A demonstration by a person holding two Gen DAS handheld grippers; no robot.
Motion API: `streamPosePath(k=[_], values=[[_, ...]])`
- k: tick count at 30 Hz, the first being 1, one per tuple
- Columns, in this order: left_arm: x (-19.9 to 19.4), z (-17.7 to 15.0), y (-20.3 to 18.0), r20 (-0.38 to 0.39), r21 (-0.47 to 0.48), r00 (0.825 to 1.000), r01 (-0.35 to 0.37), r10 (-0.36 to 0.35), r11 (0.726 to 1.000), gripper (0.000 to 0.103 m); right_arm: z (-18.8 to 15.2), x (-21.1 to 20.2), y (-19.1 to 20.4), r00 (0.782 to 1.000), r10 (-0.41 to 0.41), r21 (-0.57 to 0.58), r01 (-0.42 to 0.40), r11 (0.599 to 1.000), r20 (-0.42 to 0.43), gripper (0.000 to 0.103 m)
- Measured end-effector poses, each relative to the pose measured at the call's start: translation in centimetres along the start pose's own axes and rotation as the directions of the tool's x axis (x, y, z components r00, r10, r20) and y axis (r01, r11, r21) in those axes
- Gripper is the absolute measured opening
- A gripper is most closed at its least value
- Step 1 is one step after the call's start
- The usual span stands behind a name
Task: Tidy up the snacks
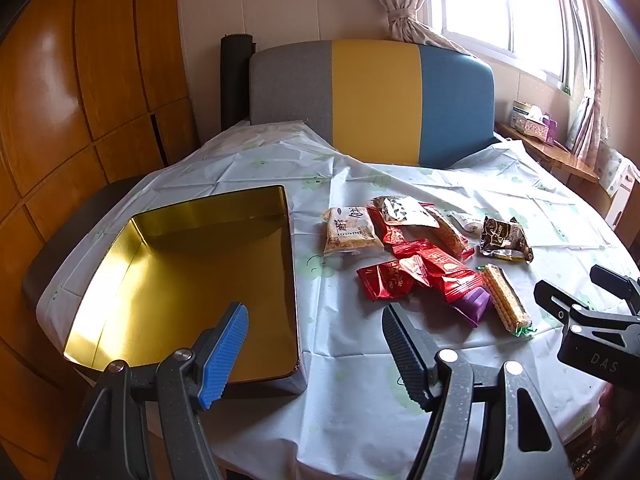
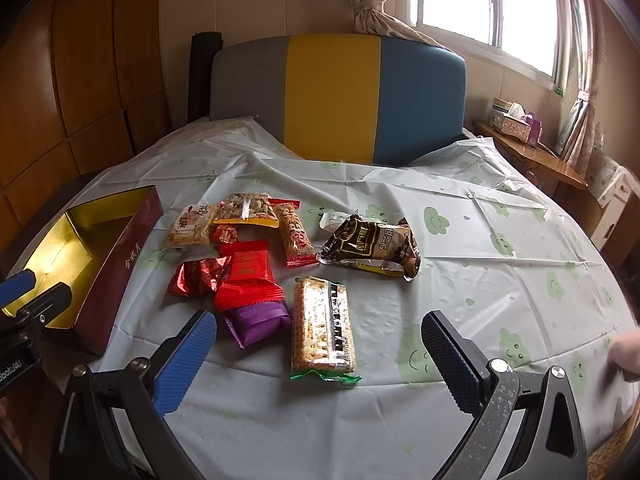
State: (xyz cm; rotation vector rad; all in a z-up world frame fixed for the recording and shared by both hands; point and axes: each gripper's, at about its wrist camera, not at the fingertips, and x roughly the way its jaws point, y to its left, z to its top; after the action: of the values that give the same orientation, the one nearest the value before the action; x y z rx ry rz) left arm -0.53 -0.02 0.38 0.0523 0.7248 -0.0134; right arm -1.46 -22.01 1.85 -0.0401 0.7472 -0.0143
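Clearly nothing is packed yet: the tin (image 1: 192,280) sits empty at the left side of the worktop (image 2: 480,248), and the snacks lie in a loose heap toward the middle, just right of it. Both grippers hover over the near edge with fingers spread wide and holding nothing, the left gripper (image 1: 316,354) by the tin's near corner, the right gripper (image 2: 320,364) just short of the wafer bar (image 2: 323,324).

That bar looks like the sensible first pick, since it lies apart from the heap and nearest the right gripper. Its long sides run away from the near edge, so the fingers should close across its narrow width, low enough to catch the packet rather than skid over its slick wrapper, and lightly, as wafers crush.

The purple packet (image 2: 260,322) lies just beside the bar on its left and could be nudged by the blue finger. Red packets (image 2: 244,280) overlap behind it, and a brown bag (image 2: 372,246) lies farther back. On the way to the tin, the left gripper stands between.
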Motion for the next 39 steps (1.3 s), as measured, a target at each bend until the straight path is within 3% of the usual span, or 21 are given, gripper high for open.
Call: streamPosePath(k=[12,15,17,19,28,30,32,35,39], values=[[0.1,0.1,-0.2,-0.014,0.007,1.0,0.02,-0.02,1.0,0.071,1.5,-0.2,-1.4,1.0,-0.003,-0.01,0.003,1.0,0.018,0.103],[0.2,0.2,-0.1,-0.031,-0.003,0.995,0.098,-0.098,0.995,0.071,2.9,0.2,-3.0,0.999,0.035,0.027,-0.035,0.999,0.0,0.103],[0.5,0.4,0.0,-0.056,-0.029,0.981,0.186,-0.188,0.982,0.071,4.0,1.0,-4.5,0.998,0.058,0.046,-0.057,0.997,-0.026,0.103],[1.2,0.7,0.0,-0.116,-0.077,0.955,0.265,-0.272,0.961,0.072,5.0,2.1,-6.1,0.993,0.099,0.072,-0.094,0.993,-0.069,0.103],[2.9,1.9,-2.8,-0.215,-0.059,0.911,0.347,-0.352,0.936,0.067,5.8,7.4,-12.0,0.98,0.069,0.087,-0.053,0.995,-0.188,0.103],[3.5,2.4,-3.5,-0.248,-0.038,0.904,0.351,-0.349,0.936,0.062,5.3,8.2,-12.9,0.975,0.084,0.135,-0.057,0.989,-0.204,0.103],[4.7,3.2,-4.1,-0.277,-0.002,0.911,0.318,-0.306,0.948,0.055,5.3,8.8,-13.4,0.964,0.126,0.182,-0.084,0.98,-0.233,0.103],[6.5,4.3,-5.3,-0.323,0.11,0.912,0.3,-0.252,0.947,0.04,5.7,8.5,-13.5,0.969,0.142,0.194,-0.102,0.976,-0.205,0.103],[8.4,4.9,-6.8,-0.385,0.299,0.893,0.359,-0.232,0.884,0.041,6.0,8.0,-13.7,0.968,0.169,0.217,-0.127,0.968,-0.185,0.103]])
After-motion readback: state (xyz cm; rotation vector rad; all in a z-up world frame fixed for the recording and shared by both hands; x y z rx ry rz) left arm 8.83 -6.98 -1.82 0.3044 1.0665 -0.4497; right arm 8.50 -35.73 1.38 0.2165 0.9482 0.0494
